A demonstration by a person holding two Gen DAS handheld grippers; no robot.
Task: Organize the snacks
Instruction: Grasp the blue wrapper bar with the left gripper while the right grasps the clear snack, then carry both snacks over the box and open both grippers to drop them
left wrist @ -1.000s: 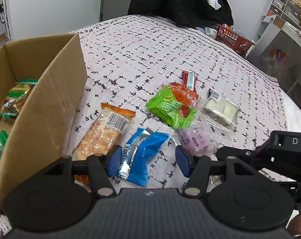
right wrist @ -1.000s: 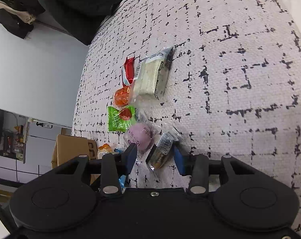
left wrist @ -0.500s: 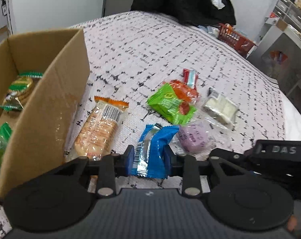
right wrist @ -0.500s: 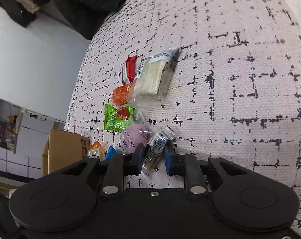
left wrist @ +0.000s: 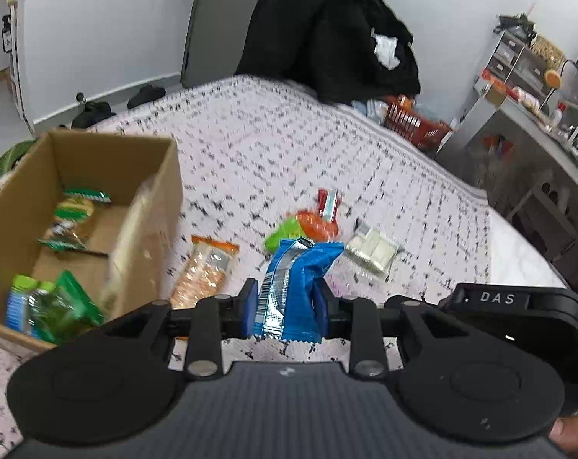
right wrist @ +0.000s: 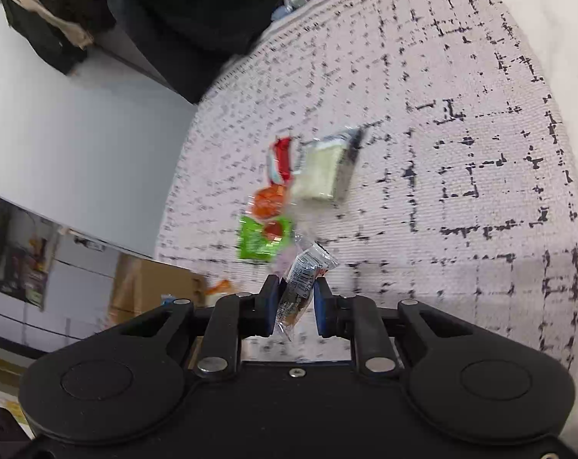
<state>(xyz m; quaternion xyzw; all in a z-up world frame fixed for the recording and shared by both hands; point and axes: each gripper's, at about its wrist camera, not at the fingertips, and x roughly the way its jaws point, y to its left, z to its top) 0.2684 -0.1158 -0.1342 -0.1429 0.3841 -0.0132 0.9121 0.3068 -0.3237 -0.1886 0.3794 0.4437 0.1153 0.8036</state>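
Note:
My left gripper (left wrist: 287,308) is shut on a blue snack packet (left wrist: 294,287) and holds it lifted above the bed. The open cardboard box (left wrist: 147,206) with several green-wrapped snacks inside stands to its left. My right gripper (right wrist: 296,306) is shut on a small clear-wrapped snack (right wrist: 300,287), lifted off the bed. On the bedspread lie an orange cracker pack (left wrist: 206,271), a green packet (right wrist: 260,239), an orange packet (right wrist: 270,201), a red stick (right wrist: 279,158) and a white clear-wrapped cake (right wrist: 323,170). The right gripper's body (left wrist: 511,306) shows in the left wrist view.
The bed has a white bedspread with black dashes (left wrist: 273,145). A black coat (left wrist: 327,30) hangs at its far end, beside a red basket (left wrist: 411,122). Shelves and a table (left wrist: 537,107) stand to the right. The cardboard box also shows in the right wrist view (right wrist: 151,287).
Both grippers closed, the left on the blue packet and the right on the clear-wrapped snack, and both have lifted their snacks off the bed. The left view has risen.

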